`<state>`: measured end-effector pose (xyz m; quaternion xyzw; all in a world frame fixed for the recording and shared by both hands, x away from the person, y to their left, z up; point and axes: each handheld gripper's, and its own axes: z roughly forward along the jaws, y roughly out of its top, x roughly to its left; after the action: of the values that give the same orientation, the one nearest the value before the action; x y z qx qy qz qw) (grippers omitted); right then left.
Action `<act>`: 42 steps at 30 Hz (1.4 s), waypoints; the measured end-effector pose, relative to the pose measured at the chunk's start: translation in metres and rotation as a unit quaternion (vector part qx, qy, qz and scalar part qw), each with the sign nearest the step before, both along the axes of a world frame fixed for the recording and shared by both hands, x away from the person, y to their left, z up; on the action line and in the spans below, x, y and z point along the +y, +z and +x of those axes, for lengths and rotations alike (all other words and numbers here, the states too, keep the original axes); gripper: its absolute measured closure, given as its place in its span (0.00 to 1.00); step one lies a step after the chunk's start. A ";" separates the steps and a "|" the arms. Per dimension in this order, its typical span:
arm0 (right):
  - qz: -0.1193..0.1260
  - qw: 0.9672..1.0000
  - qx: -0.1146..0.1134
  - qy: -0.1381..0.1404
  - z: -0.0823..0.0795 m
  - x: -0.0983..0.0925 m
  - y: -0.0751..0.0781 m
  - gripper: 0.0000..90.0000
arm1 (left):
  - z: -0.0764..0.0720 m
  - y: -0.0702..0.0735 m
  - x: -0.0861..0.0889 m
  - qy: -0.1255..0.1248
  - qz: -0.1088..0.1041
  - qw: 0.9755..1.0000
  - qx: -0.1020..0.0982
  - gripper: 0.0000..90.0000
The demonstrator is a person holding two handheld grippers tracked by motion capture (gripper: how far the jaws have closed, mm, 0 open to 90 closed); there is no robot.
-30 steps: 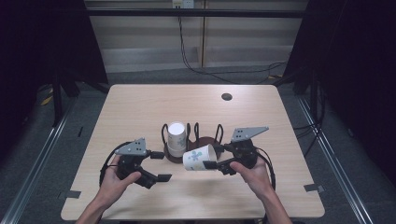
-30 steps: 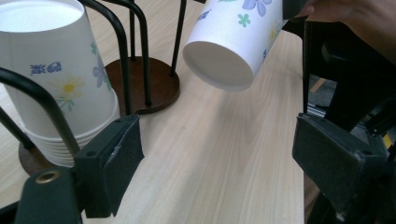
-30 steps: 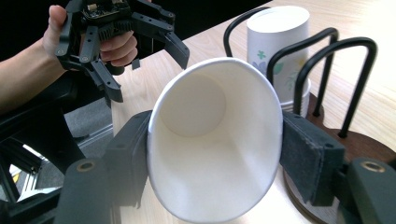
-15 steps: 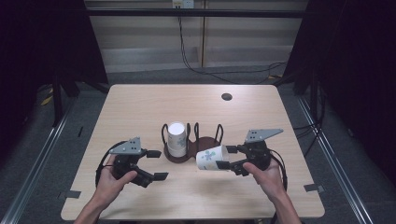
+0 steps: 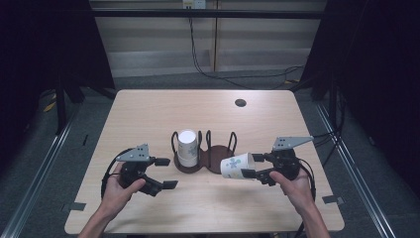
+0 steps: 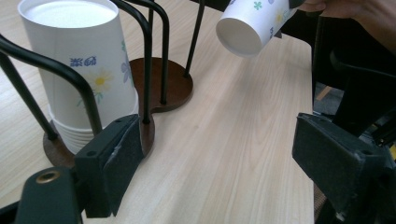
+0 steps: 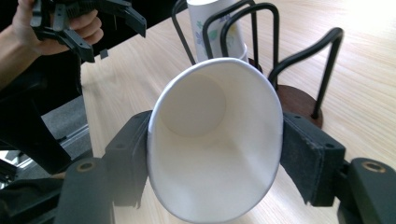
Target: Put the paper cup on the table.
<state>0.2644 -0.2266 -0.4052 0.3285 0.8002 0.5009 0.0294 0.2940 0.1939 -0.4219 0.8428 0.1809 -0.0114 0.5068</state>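
Right of the rack (image 5: pixel 205 148): cup (image 5: pixel 236 166), sideways, squeezed oval in right gripper (image 5: pixel 248 165). Left of it: left gripper (image 5: pixel 166 172), jaws wide, empty. Step: cup being carried; next, probably upending it over the stack (image 5: pixel 187 147).

- The right gripper (image 7: pixel 212 154) holds a paper cup (image 7: pixel 215 140) between its two black jaws; the rim is squeezed into an oval and the open mouth faces the camera.
- Behind the cup stands a wire cup holder (image 7: pixel 299 100) on the wooden table (image 7: pixel 369 70).
- A stack of flowered cups (image 7: pixel 212 28) stands upside down in this holder.
- Left of the holder, farther away, a hand (image 7: pixel 56 35) holds the left gripper (image 7: pixel 116 25), jaws apart.
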 end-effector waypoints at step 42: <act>-0.140 0.980 0.069 -0.122 0.052 -0.039 0.012 0.33 | -0.005 -0.007 0.011 0.016 0.005 1.000 -0.022 0.19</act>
<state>0.3159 -0.2651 -0.3930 0.4502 0.8163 0.3528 0.0806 0.2888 0.2048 -0.4288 0.8426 0.1830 0.0158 0.5063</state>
